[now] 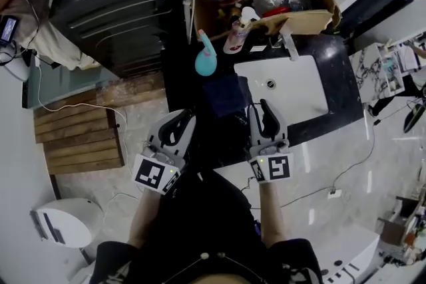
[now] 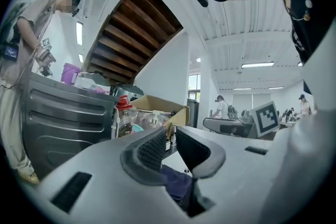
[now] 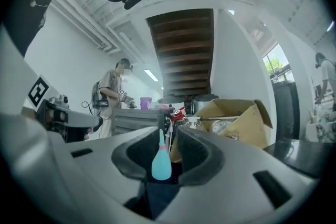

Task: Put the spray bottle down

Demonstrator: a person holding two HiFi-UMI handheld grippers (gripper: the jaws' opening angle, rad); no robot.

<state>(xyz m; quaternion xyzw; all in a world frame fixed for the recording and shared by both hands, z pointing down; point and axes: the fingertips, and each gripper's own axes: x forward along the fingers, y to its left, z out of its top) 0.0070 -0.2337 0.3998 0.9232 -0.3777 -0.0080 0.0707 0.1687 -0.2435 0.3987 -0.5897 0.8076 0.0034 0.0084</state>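
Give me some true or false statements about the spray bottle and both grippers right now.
1. The teal spray bottle stands upright on the black counter. True.
2. The right gripper holds the spray bottle. False: its jaws are apart and empty, and the bottle stands well clear of it.
3. A dark blue cloth lies beside the white sink. True.
4. The left gripper is clamped on the cloth. False: its jaws are apart with nothing between them.
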